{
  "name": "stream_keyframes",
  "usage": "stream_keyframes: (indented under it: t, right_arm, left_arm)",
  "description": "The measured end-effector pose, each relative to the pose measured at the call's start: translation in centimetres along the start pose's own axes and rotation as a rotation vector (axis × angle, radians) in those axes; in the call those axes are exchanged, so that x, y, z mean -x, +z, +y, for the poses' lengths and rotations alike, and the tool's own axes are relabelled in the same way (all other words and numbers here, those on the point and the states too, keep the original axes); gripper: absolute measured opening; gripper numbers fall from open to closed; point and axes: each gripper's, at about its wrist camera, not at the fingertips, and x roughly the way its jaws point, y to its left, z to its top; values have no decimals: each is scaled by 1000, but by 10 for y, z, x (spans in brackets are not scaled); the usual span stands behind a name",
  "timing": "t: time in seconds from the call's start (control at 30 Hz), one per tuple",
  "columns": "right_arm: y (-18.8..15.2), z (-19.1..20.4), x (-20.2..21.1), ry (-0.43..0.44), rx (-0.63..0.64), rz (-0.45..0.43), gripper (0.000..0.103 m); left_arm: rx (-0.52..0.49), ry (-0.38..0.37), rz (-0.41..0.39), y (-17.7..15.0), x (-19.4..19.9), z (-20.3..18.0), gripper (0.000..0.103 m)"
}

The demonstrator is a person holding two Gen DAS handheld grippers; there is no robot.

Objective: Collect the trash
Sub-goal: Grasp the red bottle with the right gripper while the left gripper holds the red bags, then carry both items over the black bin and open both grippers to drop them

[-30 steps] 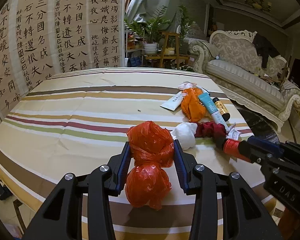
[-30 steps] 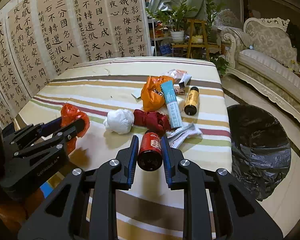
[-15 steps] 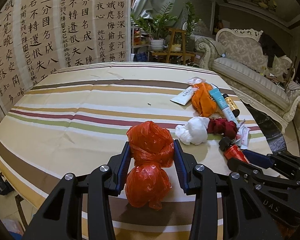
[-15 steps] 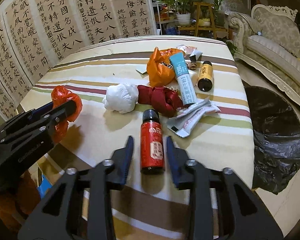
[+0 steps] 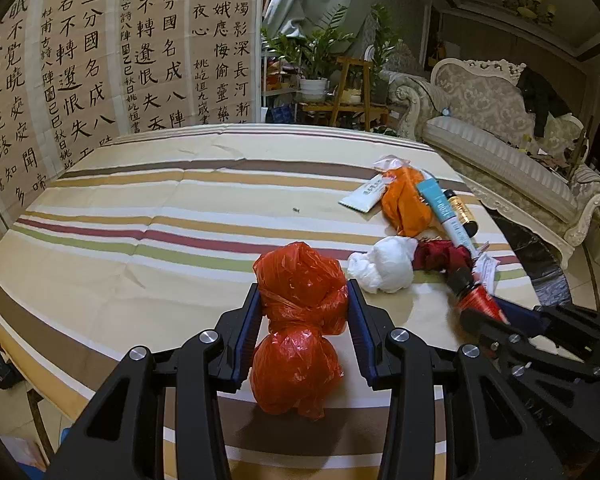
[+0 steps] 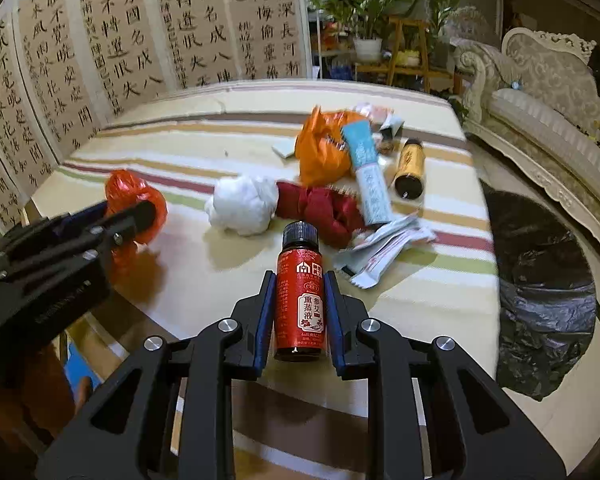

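Observation:
My left gripper (image 5: pixel 303 300) is shut on a crumpled red plastic bag (image 5: pixel 300 320) just above the striped tablecloth (image 5: pixel 160 216). My right gripper (image 6: pixel 299 284) is shut on a small red bottle with a black cap (image 6: pixel 300 292), held near the table's front edge. On the table beyond lie a white wad (image 6: pixel 242 204), a dark red crumpled wrapper (image 6: pixel 320 210), an orange bag (image 6: pixel 324 152), a blue tube (image 6: pixel 370 176), a gold-labelled bottle (image 6: pixel 408 168) and white sachets (image 6: pixel 380 252). The left gripper with the red bag (image 6: pixel 134 196) shows at the left of the right wrist view.
A black trash bag (image 6: pixel 540 280) lies open on the floor to the right of the table. A cream sofa (image 5: pixel 500 148) stands beyond it. A calligraphy screen (image 5: pixel 100 60) backs the table's left side, with plants (image 5: pixel 316 52) behind.
My right gripper was open around the red bottle half a second ago; it has closed on it again. My left gripper keeps hold of the red bag.

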Motion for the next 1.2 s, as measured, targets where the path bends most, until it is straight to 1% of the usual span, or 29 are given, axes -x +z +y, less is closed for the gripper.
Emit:
stream_keyframes:
  t: [0.1, 0.23, 0.3, 0.37, 0.5, 0.63, 0.7, 0.9, 1.2]
  right_arm:
    - [4, -11, 15, -20, -22, -46, 23]
    - [12, -33, 33, -66, -58, -105, 23]
    - [14, -45, 40, -102, -73, -130, 23]
    - [16, -63, 50, -159, -98, -164, 23]
    - [16, -99, 58, -226, -160, -194, 23]
    - [15, -137, 59, -297, -213, -213, 23]
    - [13, -155, 56, -322, -237, -218, 23]
    - [8, -196, 45, -359, -290, -216, 23]
    - [2, -232, 26, -388, -320, -193, 23]
  left_arm:
    - [-9, -10, -18, 4, 4, -6, 42]
    - [-31, -50, -38, 13, 7, -24, 42]
    - [-49, -72, -52, 17, 8, -37, 42]
    - [-63, -90, -66, 22, 8, -48, 42]
    - [-96, -141, -87, 32, 1, -81, 42]
    - [-114, -221, -73, 41, -11, -110, 42]
    - [-135, -239, -60, 43, -18, -126, 42]
    - [-221, -244, -41, 52, -42, -175, 42]
    - [-274, -234, -1, 60, -71, -220, 42]
